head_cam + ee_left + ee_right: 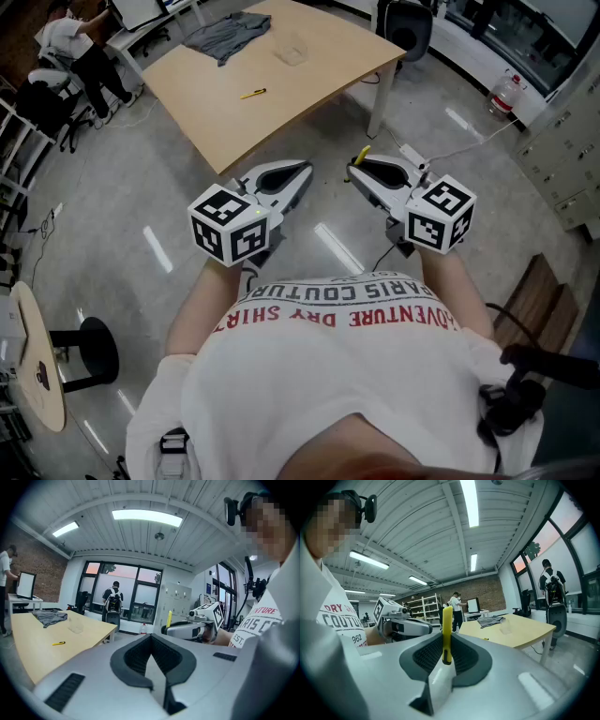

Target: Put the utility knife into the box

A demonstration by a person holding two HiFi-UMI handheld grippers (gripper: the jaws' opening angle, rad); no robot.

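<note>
Right gripper (446, 654) here: my jaws are clamped on the slim yellow utility knife (447, 630). My left gripper (151, 644) has its jaws pressed together on nothing. I'm standing back from the light wooden bench (309, 94), and the small clear plastic box (292, 52) sits on its far side. Looks like the carry step to me. Next I'd need to step in and bring the knife over the box.

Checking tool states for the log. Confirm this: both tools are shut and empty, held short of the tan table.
Not quite. The left tool is shut and empty, but the right tool is shut on a slim yellow item, as the right gripper view shows. Both are held short of the tan table.
</note>
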